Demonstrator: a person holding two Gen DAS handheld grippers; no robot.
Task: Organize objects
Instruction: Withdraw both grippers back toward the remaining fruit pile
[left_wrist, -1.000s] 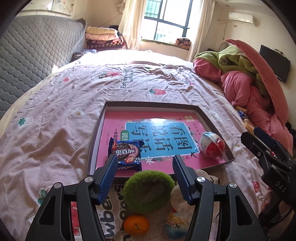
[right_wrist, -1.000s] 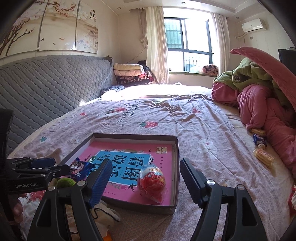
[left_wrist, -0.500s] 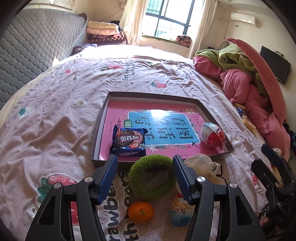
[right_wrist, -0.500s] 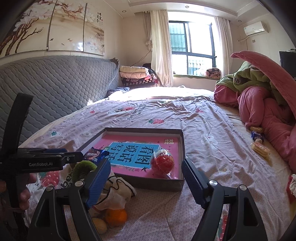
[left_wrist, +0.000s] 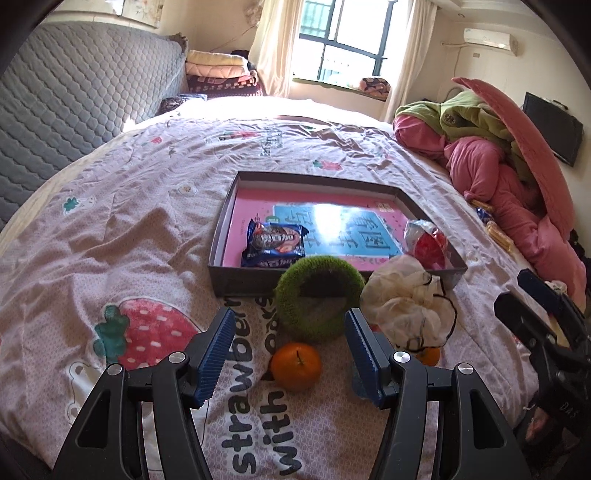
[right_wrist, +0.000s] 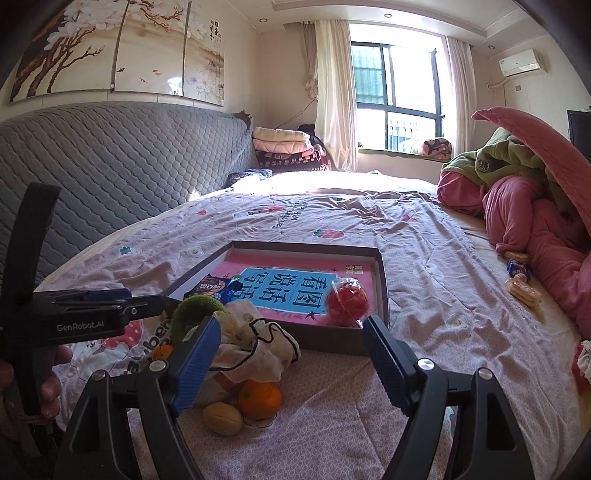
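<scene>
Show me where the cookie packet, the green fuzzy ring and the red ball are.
cookie packet (left_wrist: 276, 242), left wrist view, middle of the blue wrapper
green fuzzy ring (left_wrist: 295, 286), left wrist view, upper left of the fuzzy band
red ball (right_wrist: 347, 302), right wrist view, centre of the red part

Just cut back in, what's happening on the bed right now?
A person holds two open claws over a loose pile in front of the tray. The left claw lines up with the green ring and an orange; the right claw hovers by the drawstring bag. Neither grips anything. The cookie packet and red ball already lie inside.
</scene>
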